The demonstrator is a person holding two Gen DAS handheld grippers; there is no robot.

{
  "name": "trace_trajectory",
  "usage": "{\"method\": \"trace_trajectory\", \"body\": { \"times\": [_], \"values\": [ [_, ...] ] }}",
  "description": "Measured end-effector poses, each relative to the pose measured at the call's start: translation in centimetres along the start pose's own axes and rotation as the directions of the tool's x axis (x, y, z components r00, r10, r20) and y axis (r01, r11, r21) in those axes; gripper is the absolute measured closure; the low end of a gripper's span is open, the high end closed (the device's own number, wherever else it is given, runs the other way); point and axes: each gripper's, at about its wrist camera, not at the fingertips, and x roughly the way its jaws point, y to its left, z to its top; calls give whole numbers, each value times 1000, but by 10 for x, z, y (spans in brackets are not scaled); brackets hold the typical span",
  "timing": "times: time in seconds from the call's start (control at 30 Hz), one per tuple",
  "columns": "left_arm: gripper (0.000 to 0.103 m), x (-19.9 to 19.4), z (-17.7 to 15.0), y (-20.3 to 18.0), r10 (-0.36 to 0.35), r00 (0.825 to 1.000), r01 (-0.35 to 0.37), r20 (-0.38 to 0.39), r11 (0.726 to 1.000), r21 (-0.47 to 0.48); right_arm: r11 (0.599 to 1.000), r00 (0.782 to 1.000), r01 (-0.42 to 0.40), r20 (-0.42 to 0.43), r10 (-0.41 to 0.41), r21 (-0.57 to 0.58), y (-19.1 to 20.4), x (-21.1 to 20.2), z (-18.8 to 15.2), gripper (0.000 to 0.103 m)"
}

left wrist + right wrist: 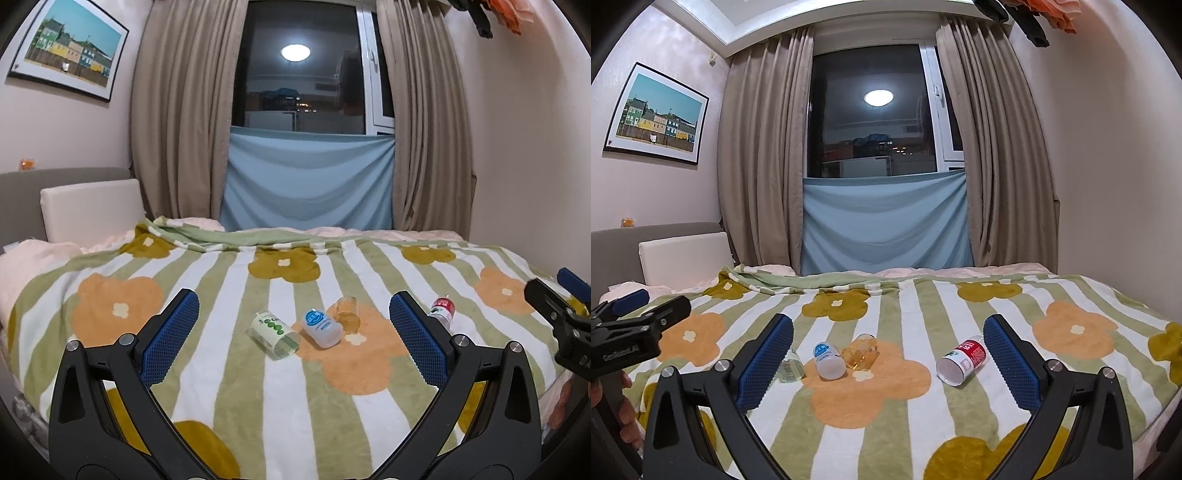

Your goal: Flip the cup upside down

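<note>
Ahead of the left hand-held gripper (293, 343), whose jaws gape wide and empty, 4 cups lie tipped on the bed (229, 369): a green-dotted cup (274, 334), a blue-labelled cup (322, 328), an amber cup (348, 314) and, behind its right finger, a red-labelled cup (443, 310). The right hand-held gripper (888, 363) is likewise spread, holding nothing.

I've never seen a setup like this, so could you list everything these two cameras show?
green-dotted cup: one, clear, on its side, leftmost of the row
blue-capped bottle: one, white, lying beside the cup
amber cup: one, clear orange, lying just behind the bottle
red-labelled bottle: one, white and red, lying apart on the right
blanket: one, green-white stripes, orange flowers, covering the bed
picture: one, framed, left wall
curtains: a pair, beige, flanking the window
left gripper: black, blue pads, jaws open
right gripper: same, jaws open
</note>
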Motion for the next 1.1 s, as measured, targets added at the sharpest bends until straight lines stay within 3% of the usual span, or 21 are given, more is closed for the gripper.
{"method": "trace_trajectory", "body": {
  "times": [0.2, 0.3, 0.4, 0.47, 0.57, 0.7, 0.9, 1.0, 1.1],
  "values": [
    [0, 43, 21, 9, 24, 999, -24, -39, 1000, -4, 999, 999, -37, -12, 37, 18, -6, 9, -3, 0],
    [0, 83, 35, 18, 0, 995, -2, -100, 1000, -15, 998, 998, -63, -25, 64, 30, -10, 17, -8, 0],
    [0, 132, 40, 30, -16, 978, 6, -209, 999, -49, 996, 995, -87, -48, 88, 35, -12, 26, -15, 0],
    [0, 168, 35, 39, -8, 952, -14, -306, 997, -70, 994, 992, -105, -68, 107, 39, -12, 33, -19, 0],
    [0, 217, 21, 49, -1, 898, -46, -439, 994, -95, 992, 988, -121, -91, 124, 35, -13, 39, -26, 0],
    [0, 276, -6, 61, -12, 793, -90, -609, 986, -137, 988, 981, -147, -126, 150, 34, -17, 49, -35, 0],
    [0, 336, -35, 74, 13, 672, -166, -740, 977, -134, 982, 968, -186, -166, 189, 30, -17, 59, -48, 0],
    [0, 366, -57, 83, -21, 586, -205, -810, 963, -173, 978, 961, -207, -183, 208, 25, -14, 63, -54, 0],
    [0, 384, -71, 88, -28, 533, -233, -846, 956, -179, 975, 954, -222, -201, 222, 20, -13, 69, -61, 0]
  ]
}}
